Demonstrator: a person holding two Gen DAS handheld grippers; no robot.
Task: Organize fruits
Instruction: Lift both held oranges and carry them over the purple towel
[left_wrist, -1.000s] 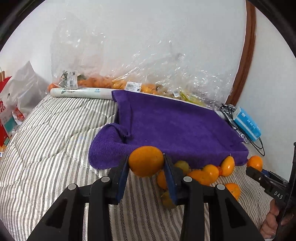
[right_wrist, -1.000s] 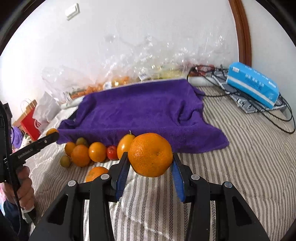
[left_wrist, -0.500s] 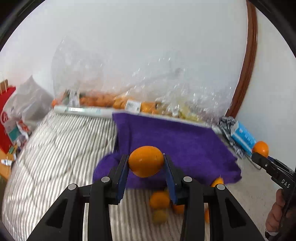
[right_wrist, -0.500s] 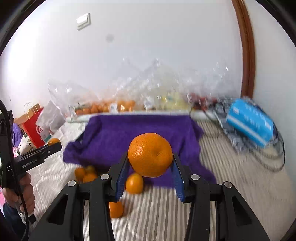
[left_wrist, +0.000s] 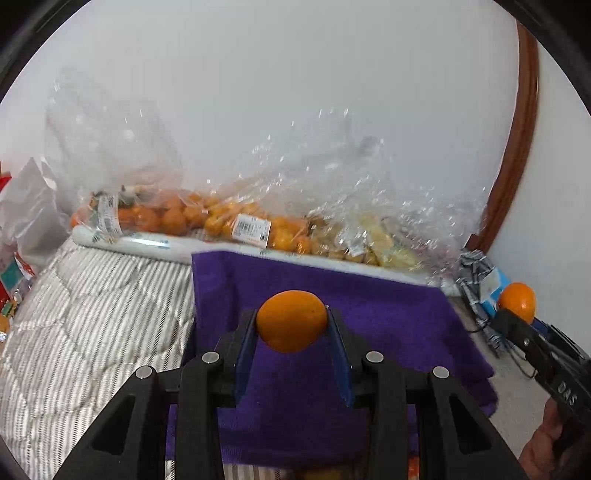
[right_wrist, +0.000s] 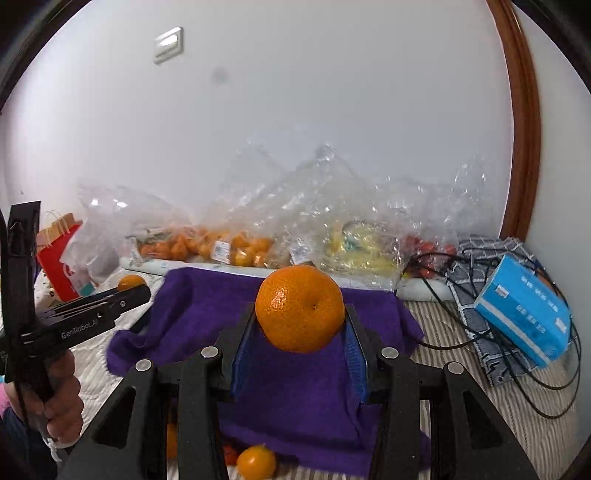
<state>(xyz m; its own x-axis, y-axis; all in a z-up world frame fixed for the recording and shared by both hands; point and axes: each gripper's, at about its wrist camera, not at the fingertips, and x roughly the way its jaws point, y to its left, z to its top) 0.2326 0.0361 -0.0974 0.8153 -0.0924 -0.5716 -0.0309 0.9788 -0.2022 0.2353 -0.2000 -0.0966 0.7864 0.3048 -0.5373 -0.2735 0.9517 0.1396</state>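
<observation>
My left gripper (left_wrist: 291, 325) is shut on a smooth oval orange fruit (left_wrist: 291, 319), held in the air over the purple towel (left_wrist: 388, 317). My right gripper (right_wrist: 300, 317) is shut on a larger round tangerine (right_wrist: 300, 308), also above the purple towel (right_wrist: 207, 306). Each gripper shows in the other's view: the right one with its tangerine (left_wrist: 517, 301) at the right edge, the left one with its fruit (right_wrist: 130, 282) at the left, held by a hand (right_wrist: 61, 402). A few loose small fruits (right_wrist: 256, 461) lie at the towel's near edge, mostly hidden by my fingers.
Clear plastic bags of oranges (left_wrist: 177, 218) and yellow fruit (right_wrist: 354, 247) line the wall behind the towel. A blue tissue pack (right_wrist: 524, 314) and black cables (right_wrist: 491, 332) lie on the right. A red paper bag (right_wrist: 59, 258) stands at left. The striped quilt (left_wrist: 85, 306) spreads left.
Both grippers have risen and moved forward over the purple towel, each still holding its fruit. The loose fruits by the towel's near edge have dropped to the bottom of both views.
</observation>
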